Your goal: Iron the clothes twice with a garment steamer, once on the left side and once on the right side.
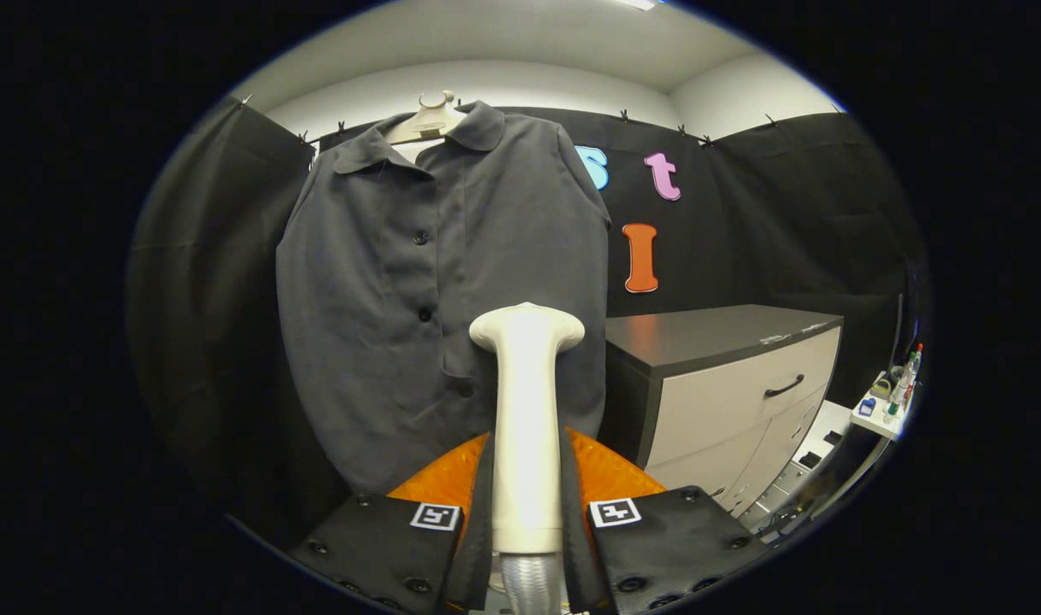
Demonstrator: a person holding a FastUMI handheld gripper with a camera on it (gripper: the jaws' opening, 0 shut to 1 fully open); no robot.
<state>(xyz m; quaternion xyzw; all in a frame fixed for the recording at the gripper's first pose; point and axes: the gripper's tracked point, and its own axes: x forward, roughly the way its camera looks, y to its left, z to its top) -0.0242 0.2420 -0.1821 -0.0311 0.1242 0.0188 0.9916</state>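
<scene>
I had the tool (527, 512) clenched on the steamer (526, 410) handle, head upright toward the hanging shirt (400, 290); aimed low right, probably for that side's pass.

Dark grey shirt (439, 282), cream steamer (527, 410), black gripper (527, 512) with orange fingers (610, 474).

the claw (527, 521) gripped the cream handle of a garment steamer (526, 410), both fingers (486, 512) pressed against its sides, the steamer standing upright with its broad head near the lower front of a dark grey buttoned shirt (435, 282). the shirt hung on a pale hanger (426, 120) before the black cloth wall. to the right of the shirt stood a cabinet (725, 384) with a dark top and pale drawers; a small white shelf (887, 410) of bottles sat further right.
</scene>
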